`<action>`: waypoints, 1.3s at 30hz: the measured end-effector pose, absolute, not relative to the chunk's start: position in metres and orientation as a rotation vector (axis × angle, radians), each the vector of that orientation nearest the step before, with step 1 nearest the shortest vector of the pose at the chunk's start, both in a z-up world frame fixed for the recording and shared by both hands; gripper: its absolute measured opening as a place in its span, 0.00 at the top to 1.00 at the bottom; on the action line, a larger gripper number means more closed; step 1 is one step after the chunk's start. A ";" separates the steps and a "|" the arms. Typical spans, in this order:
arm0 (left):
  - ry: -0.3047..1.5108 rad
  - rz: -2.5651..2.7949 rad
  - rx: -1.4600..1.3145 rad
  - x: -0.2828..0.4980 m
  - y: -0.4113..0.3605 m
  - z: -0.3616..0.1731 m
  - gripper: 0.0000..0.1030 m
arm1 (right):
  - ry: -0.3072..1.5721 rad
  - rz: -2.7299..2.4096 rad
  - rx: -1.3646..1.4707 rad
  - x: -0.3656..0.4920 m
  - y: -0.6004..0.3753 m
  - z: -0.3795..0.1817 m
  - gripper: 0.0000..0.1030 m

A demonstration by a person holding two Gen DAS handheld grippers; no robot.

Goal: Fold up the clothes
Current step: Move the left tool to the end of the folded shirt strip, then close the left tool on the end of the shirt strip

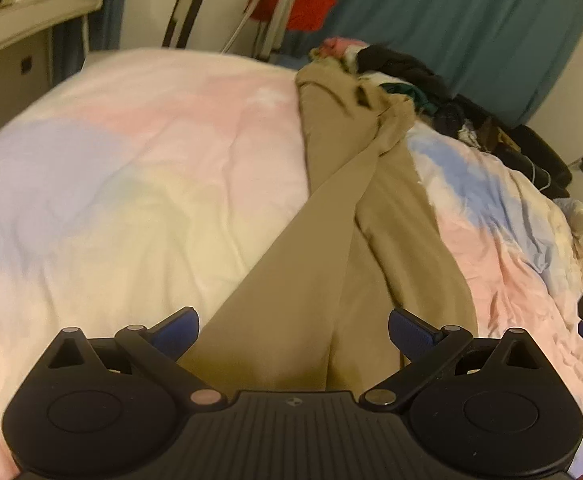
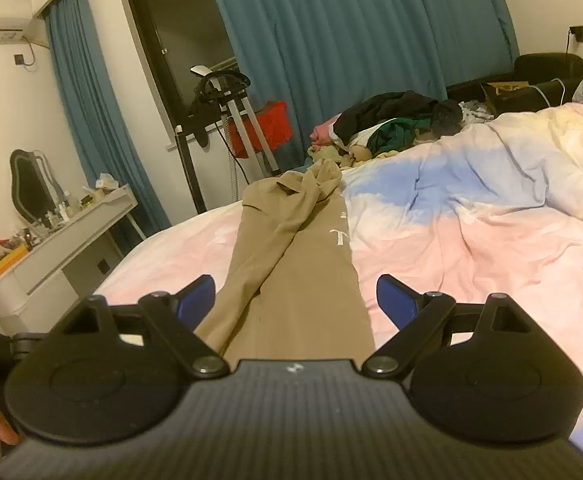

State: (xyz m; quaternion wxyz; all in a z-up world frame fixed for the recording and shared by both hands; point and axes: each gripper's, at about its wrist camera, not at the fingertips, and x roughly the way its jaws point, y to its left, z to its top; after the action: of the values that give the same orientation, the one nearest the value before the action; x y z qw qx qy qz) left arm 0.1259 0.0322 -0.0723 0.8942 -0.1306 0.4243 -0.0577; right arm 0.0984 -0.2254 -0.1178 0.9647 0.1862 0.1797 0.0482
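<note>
Tan garment [image 2: 291, 280] laid out long on the bed [image 2: 471, 264], partly folded.
Left tongs [image 1: 293, 330] and right tongs [image 2: 295, 300] are held spread over its near end; a heap of clothes [image 2: 395, 120] (beyond its far end) is left unfolded.

On the 1 bed [image 2: 471, 248] lie 1 tan garment [image 2: 291, 264] and 1 heap of clothes [image 2: 391, 120], with 2 grippers.

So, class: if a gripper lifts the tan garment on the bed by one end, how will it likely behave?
The tan garment looks thin and floppy: it lies flat with a sleeve draped across it, so it would probably sag and hang rather than hold shape. It likely weighs little. On the soft quilt, pushing would probably bunch it. Both the left gripper and right gripper are open.
</note>
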 end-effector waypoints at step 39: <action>1.055 0.133 -0.476 0.119 0.086 -0.112 0.77 | 0.471 0.090 0.639 0.111 -0.260 -0.147 0.14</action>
State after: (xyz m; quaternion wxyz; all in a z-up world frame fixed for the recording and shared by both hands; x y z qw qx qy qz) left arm 0.1189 0.0862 -0.1117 0.8352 -0.2245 0.4980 0.0629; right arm 0.1105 -0.2605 -0.1466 0.9214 0.3109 0.2291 0.0439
